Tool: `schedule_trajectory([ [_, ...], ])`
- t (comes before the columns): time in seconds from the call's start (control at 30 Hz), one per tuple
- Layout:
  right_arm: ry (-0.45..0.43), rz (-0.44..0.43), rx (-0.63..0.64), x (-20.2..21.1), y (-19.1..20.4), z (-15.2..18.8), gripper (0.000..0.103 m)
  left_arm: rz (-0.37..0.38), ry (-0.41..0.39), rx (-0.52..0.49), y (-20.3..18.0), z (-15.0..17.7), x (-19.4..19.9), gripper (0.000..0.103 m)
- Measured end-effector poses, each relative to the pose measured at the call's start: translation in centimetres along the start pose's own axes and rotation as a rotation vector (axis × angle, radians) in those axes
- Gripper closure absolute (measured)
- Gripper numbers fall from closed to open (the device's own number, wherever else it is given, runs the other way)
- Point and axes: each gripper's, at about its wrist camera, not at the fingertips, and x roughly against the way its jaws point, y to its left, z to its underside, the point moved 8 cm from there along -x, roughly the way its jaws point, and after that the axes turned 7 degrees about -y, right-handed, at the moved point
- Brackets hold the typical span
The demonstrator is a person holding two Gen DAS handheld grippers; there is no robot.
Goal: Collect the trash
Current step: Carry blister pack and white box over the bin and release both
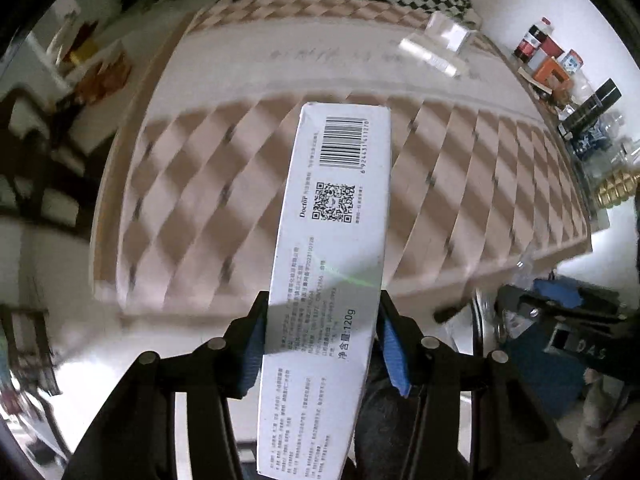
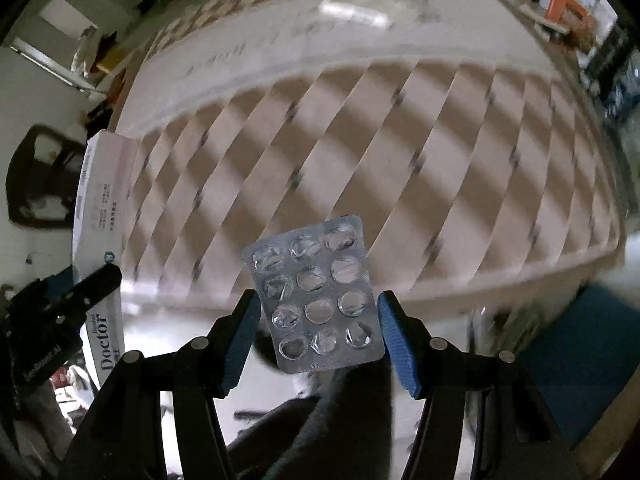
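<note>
My left gripper (image 1: 322,312) is shut on a long white toothpaste box (image 1: 332,264) with a barcode and QR code, held above the floor in front of the table (image 1: 240,168). The same box shows in the right wrist view (image 2: 100,220), at the left with the left gripper (image 2: 68,300) on it. My right gripper (image 2: 318,312) is shut on an empty silver pill blister pack (image 2: 316,292), held upright in front of the table edge (image 2: 480,280). The right gripper shows in the left wrist view (image 1: 560,320) at the lower right.
The table has a tan and white diamond-pattern cloth. A clear plastic box (image 1: 444,36) lies at its far side. Bottles and boxes (image 1: 552,60) crowd a shelf at the right. A dark chair (image 2: 40,176) stands left. A blue object (image 2: 580,360) lies lower right.
</note>
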Motion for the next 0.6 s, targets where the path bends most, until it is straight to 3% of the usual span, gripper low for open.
schedule_trajectory([
  [0.17, 0.109, -0.045, -0.016, -3.0, 3.7, 10.6, 0.041, 0.028, 0.12, 0.108, 4.2, 9.6, -1.1, 0.056],
  [0.3, 0.222, -0.065, -0.038, -8.8, 5.2, 17.0, 0.041, 0.073, 0.26, 0.191, 6.1, 15.8, -6.9, 0.056],
  [0.4, 0.285, -0.068, -0.05, -13.7, 5.5, 20.7, 0.041, 0.1, 0.34, 0.251, 7.2, 18.9, -13.8, 0.056],
  [0.6, 0.356, -0.057, -0.092, -27.1, 4.0, 24.2, 0.041, 0.123, 0.461, 0.293, 9.3, 23.0, -28.9, 0.055],
])
